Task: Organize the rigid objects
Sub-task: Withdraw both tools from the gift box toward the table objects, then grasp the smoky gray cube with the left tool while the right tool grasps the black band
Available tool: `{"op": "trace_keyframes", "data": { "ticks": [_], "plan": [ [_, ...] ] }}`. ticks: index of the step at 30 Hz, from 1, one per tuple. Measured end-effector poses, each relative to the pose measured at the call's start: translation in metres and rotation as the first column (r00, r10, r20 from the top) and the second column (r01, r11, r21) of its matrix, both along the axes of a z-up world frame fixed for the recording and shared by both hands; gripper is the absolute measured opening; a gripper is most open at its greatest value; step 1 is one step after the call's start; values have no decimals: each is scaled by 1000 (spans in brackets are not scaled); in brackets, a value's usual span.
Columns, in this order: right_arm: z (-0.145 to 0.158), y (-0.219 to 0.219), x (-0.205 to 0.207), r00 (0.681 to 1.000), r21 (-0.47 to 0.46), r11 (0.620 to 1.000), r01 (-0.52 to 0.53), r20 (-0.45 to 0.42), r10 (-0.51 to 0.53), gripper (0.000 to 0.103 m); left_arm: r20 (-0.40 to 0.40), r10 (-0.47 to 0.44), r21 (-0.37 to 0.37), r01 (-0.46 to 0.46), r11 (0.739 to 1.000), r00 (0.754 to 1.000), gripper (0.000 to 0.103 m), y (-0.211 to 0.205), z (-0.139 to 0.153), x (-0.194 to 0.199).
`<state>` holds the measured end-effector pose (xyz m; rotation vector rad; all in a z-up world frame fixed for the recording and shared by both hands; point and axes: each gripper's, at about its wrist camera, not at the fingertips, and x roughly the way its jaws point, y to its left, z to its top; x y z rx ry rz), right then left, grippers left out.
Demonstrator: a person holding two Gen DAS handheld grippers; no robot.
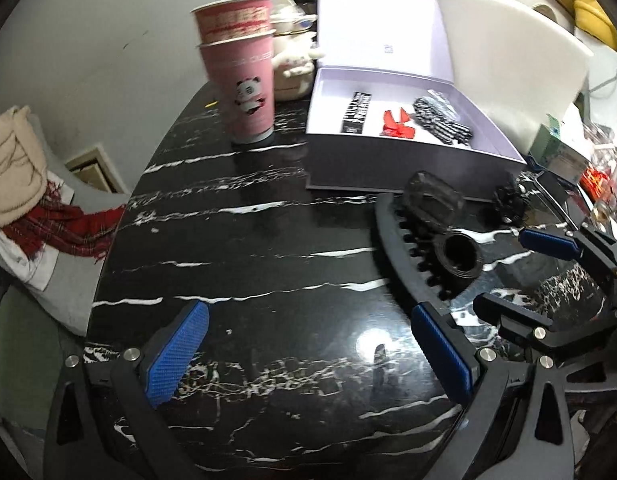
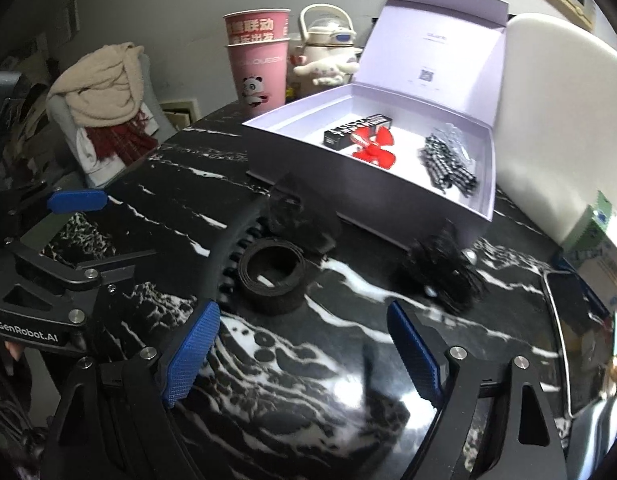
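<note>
Both grippers tilt steeply down over the black marble table (image 1: 236, 264), side by side: the left gripper (image 1: 308, 344) has its blue pads spread wide with only bare tabletop between them. The right gripper (image 2: 300, 344) is likewise spread and empty. Just ahead of them lie a curved black comb (image 2: 224, 256), a black tape roll (image 2: 274, 276) touching its teeth, a dark case (image 1: 432, 198) and a black fuzzy clip (image 2: 440, 272), all beside the open lilac box (image 2: 308, 160).

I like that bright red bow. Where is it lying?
The red bow lies inside the open lilac box, between a small black carton and a checkered hair clip.
</note>
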<state>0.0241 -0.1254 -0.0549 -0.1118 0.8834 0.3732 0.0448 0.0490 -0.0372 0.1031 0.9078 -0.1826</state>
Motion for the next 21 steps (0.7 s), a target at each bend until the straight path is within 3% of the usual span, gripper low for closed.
{"op": "trace_keyframes", "data": {
  "ticks": [8, 12, 21],
  "plan": [
    [-11, 4, 20, 998, 81, 997, -2, -66, 8, 65, 24, 6, -25, -5, 1000, 1000, 103, 12, 6, 6],
    [-15, 2, 24, 994, 174, 984, -24, -97, 41, 43, 38, -25, -43, 26, 999, 999, 103, 7, 8, 12],
    [-13, -10, 15, 996, 149, 989, 3, -89, 11, 42, 87, -124, -65, 130, 989, 989, 103, -20, 14, 20]
  ]
}}
